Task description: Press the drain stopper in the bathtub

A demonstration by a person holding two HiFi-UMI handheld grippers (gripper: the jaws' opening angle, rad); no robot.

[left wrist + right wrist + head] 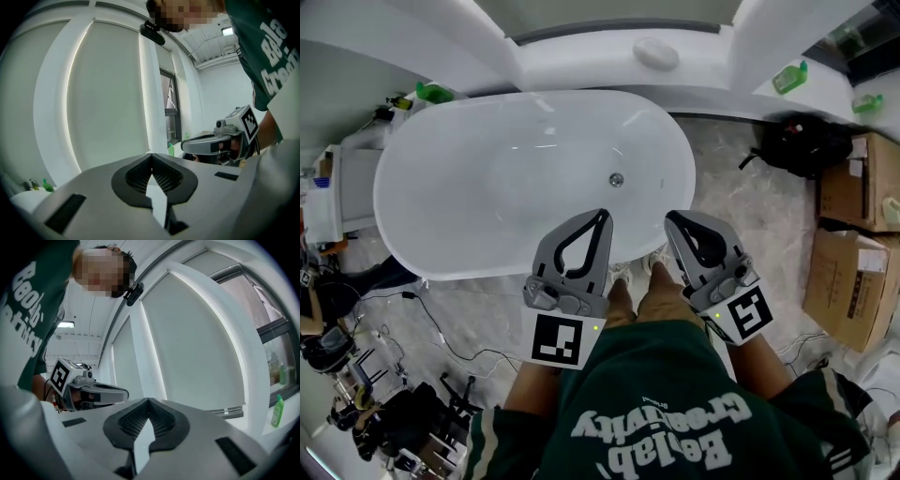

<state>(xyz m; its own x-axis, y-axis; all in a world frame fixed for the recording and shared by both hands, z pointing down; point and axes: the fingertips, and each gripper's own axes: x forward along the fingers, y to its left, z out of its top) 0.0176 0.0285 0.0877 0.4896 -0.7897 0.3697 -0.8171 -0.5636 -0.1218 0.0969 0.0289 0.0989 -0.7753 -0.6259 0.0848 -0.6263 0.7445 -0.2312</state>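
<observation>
While you stand beside the white oval bathtub (441, 183), your left gripper (604, 216) and right gripper (669, 217) are clenched empty, probably so closed tips can push the small round metal drain stopper (617, 179) on its floor.

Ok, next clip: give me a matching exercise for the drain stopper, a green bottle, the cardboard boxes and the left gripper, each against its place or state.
Things:
1 drain stopper
2 green bottle
3 cardboard boxes
4 left gripper

Places or states:
A on the floor at the right edge of the head view
B jaws together, nothing between them
C on the bottom of the bathtub
D on the white ledge at upper right

Pairs: 1-C; 2-D; 3-A; 4-B
</observation>
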